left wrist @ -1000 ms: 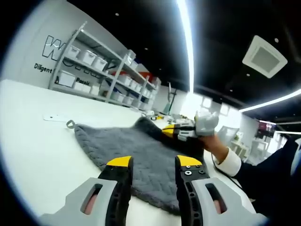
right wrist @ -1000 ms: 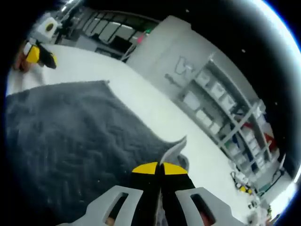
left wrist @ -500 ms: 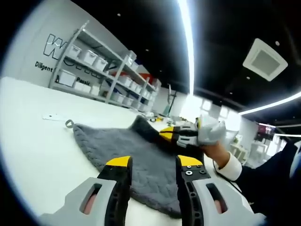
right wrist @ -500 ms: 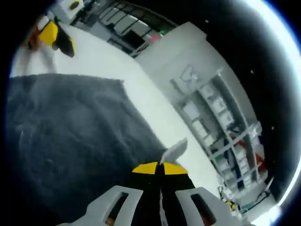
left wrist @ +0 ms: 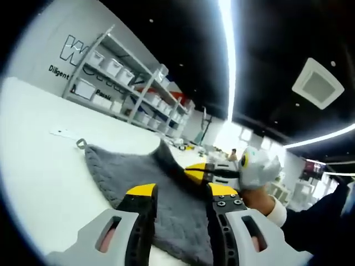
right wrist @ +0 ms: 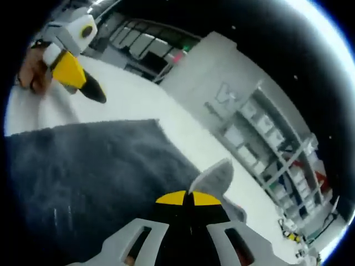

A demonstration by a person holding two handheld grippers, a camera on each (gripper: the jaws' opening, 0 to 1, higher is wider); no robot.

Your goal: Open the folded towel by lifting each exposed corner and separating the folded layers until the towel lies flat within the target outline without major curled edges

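A dark grey quilted towel (left wrist: 144, 177) lies spread on the white table (left wrist: 39, 166), with a small loop at its far left corner. My left gripper (left wrist: 175, 194) hovers open above the towel's near edge, nothing between its yellow-tipped jaws. The right gripper (left wrist: 202, 170) comes in from the right in the left gripper view, pinching a raised fold of towel. In the right gripper view the towel (right wrist: 83, 172) stretches out ahead, and my right gripper (right wrist: 188, 198) is shut on its corner, whose grey tip (right wrist: 213, 178) sticks up past the jaws. The left gripper (right wrist: 75, 72) shows at upper left.
A white label or card (left wrist: 64, 133) lies on the table beyond the towel's loop. Shelving with white bins (left wrist: 119, 83) lines the far wall. A person's hand and white cuff (left wrist: 272, 202) hold the right gripper. Bare table surrounds the towel.
The right gripper has lifted the pinched towel corner a little and drawn it nearer the left gripper. Both views have tilted with the hands. The left gripper stays open.
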